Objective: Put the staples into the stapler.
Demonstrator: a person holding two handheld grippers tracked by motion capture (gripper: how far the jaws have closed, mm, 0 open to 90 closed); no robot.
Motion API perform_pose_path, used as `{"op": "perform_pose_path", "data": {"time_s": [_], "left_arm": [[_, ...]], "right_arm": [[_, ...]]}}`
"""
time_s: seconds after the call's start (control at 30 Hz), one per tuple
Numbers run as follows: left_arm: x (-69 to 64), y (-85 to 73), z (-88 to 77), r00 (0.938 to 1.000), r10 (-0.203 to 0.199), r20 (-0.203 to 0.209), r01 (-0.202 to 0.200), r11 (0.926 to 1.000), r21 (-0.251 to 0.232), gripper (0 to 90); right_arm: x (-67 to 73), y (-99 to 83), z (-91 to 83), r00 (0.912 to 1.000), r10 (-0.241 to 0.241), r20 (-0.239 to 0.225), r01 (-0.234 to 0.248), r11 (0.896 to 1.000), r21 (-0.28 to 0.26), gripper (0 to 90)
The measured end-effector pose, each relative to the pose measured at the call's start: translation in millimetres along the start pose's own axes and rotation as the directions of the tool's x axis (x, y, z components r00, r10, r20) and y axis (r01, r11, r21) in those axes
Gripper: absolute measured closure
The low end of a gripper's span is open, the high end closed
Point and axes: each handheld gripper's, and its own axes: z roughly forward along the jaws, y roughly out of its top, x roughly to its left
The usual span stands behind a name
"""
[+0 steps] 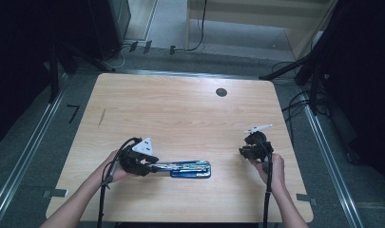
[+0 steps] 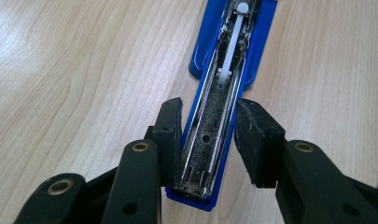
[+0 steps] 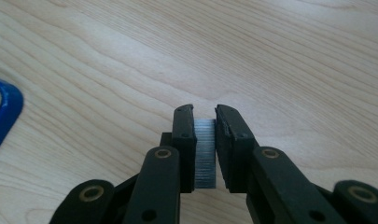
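Near the front edge of the pale wooden table [image 1: 180,109], my left gripper [image 2: 209,128] is closed part-way around the blue stapler [image 2: 233,56], which lies flat, opened out, its metal staple channel facing up; the right pad seems barely clear. Well apart, my right gripper [image 3: 205,140] pinches a grey strip of staples [image 3: 205,154] above bare wood.

Glossy blue plastic stapler [image 2: 233,51], metal staples [image 3: 205,154], matt wood table [image 1: 180,109]
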Motion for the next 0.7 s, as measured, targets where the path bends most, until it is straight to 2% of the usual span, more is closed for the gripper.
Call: {"op": "perform_pose_path", "data": {"time_s": [0.4, 0.7], "left_arm": [[1.9, 1.7, 1.0, 0.9999, 0.008, 0.014, -0.009, 1.0, 0.004, 63.4], [2.2, 3.3, 2.7, 0.9997, 0.016, 0.02, -0.016, 0.9999, -0.001, 63.6]], "right_arm": [[24.6, 6.7, -2.2, 0.993, -0.102, -0.058, 0.102, 0.995, -0.009, 79.8], [35.2, 8.3, -3.5, 0.9865, -0.133, -0.095, 0.132, 0.991, -0.015, 79.8]]}}
